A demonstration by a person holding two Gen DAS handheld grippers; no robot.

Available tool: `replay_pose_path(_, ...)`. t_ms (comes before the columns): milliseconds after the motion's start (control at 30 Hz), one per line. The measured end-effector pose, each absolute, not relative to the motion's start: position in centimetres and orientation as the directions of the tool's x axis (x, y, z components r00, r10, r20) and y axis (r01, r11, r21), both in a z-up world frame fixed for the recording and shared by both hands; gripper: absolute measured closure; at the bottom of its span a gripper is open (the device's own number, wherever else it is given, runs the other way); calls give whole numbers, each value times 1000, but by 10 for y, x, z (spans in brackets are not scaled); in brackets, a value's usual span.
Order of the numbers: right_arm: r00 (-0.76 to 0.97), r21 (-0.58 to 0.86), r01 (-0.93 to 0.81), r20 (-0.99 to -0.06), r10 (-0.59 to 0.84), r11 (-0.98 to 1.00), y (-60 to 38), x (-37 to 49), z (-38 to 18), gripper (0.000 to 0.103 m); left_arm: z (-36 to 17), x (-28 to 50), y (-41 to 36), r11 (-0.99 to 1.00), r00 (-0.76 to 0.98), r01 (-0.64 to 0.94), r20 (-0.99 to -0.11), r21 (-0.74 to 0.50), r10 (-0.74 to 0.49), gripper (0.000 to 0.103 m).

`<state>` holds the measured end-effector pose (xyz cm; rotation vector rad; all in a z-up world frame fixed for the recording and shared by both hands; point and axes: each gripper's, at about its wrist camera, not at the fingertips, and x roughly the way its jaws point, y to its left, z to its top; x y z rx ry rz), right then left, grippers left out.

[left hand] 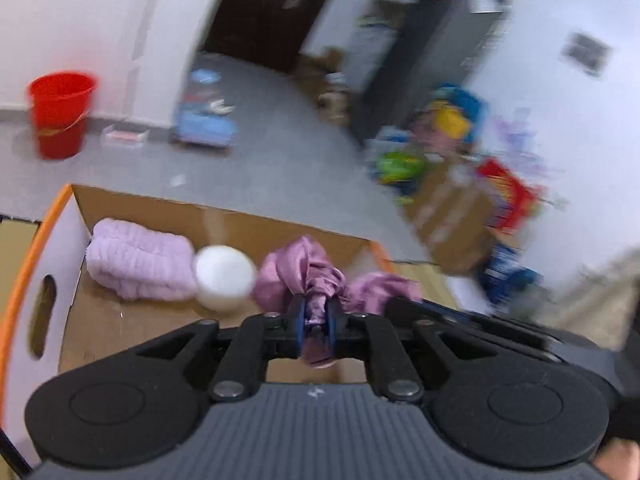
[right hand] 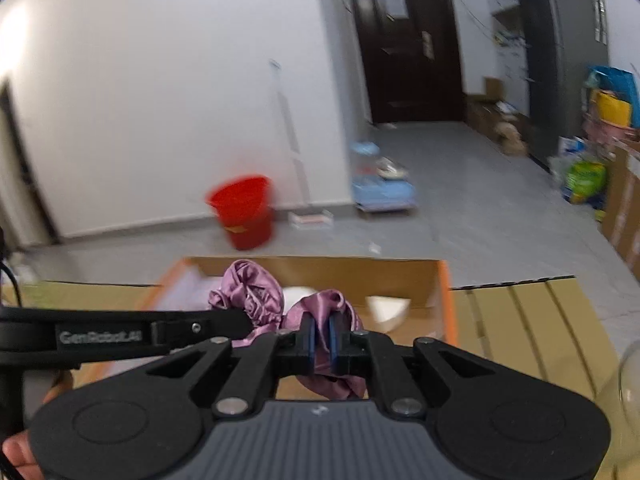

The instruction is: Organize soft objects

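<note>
Left tool [left hand: 316,312] (right tool [right hand: 322,334] too) clamping satin cloth [left hand: 298,270]

We are looking at a cardboard box [left hand: 224,216] with orange edges, sitting on a surface of flattened cardboard [right hand: 520,312]. Lying on the box's floor are a folded lilac towel [left hand: 140,264] and, touching it, a white ball [left hand: 225,276].
</note>
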<state>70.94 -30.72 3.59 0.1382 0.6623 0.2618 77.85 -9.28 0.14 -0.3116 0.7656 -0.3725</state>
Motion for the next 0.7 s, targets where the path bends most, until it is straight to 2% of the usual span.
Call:
replay_pose_path(33,753,198,-174,-605,260,965,-309,726,28,96,-6,790,-98,900,659,211,-624,-382,-420,84)
replay_pose_path(100,737,154,-142,-643,208,978,-309,754,9,95,-21,807,-112,931,654,193,-667,-309,-357,77)
replay_pose_path(167,730,79,-118,-669,140,990,-303,774,-10,93,-26,810,-116,936,662,201,-665,-289,-347,71)
replay_pose_path(200,717,60,-122,-685,130,991,-300,779,-18,87,-26,808,-116,936,667,203,-660,-286,-346,63)
replay_pose_path(233,713,37,-118,-693,111,992,-300,780,-23,83,-25,805,-115,941,672,201,-660,-274,-336,59)
replay_pose_path(267,713,20,-119,-694,100,993,-300,778,-26,83,-22,800,-114,946,684,203,-654,-252,-322,59)
replay_pose_path(333,702,19,-142,-703,114,990,-297,775,-27,69,-12,792,-111,951,703,217,-641,-221,-309,59)
replay_pose_path(467,739,9,-154,-663,121,988,-295,749,3,63,21,763,-102,957,727,225,-622,-182,-289,58)
replay_pose_path(567,771,17,-170,-621,143,985,-303,719,40,58,50,714,-85,965,773,232,-578,-124,-261,43)
replay_pose_path(600,784,28,-170,-601,152,985,-307,702,52,53,56,694,-79,964,787,240,-559,-111,-260,40)
replay_pose_path(633,799,40,-175,-578,166,984,-311,681,64,48,61,674,-75,965,796,245,-549,-93,-255,39)
replay_pose_path(700,821,66,-208,-531,211,976,-317,635,83,45,67,631,-66,967,820,253,-521,-44,-238,36)
